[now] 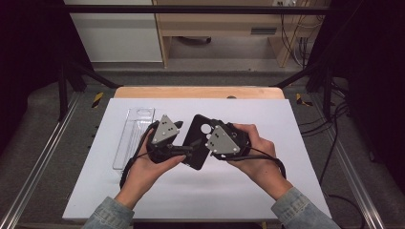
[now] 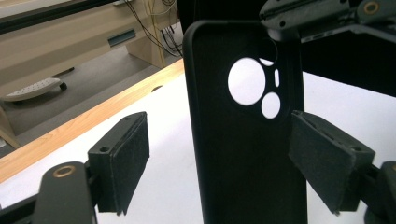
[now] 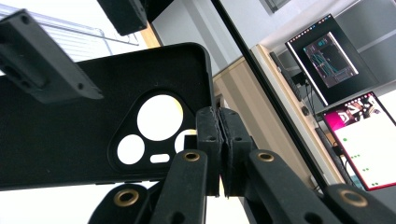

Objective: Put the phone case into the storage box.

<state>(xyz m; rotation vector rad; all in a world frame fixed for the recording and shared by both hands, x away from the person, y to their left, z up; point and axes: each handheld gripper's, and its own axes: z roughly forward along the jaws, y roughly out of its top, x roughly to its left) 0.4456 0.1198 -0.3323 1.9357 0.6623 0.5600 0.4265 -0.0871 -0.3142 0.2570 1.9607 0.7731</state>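
We see a matte black phone case (image 1: 196,142), a thin rounded rectangle pierced by round camera holes, held above the white counter (image 1: 267,191) at the centre of the frame. The right tool (image 3: 219,151) is clenched on its edge beside those holes; the left tool (image 2: 219,161) straddles it, pads apart. The high view adds a clear plastic tray (image 1: 133,136) at left.

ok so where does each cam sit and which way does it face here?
High view: above the person's side, looking forward and down on the white table; both forearms, left gripper, right gripper.
Left gripper view: looks along its open jaws at the black phone case between them.
Right gripper view: looks along its jaws, shut on the case's edge, towards monitors.
Shared: the case's camera cutout.
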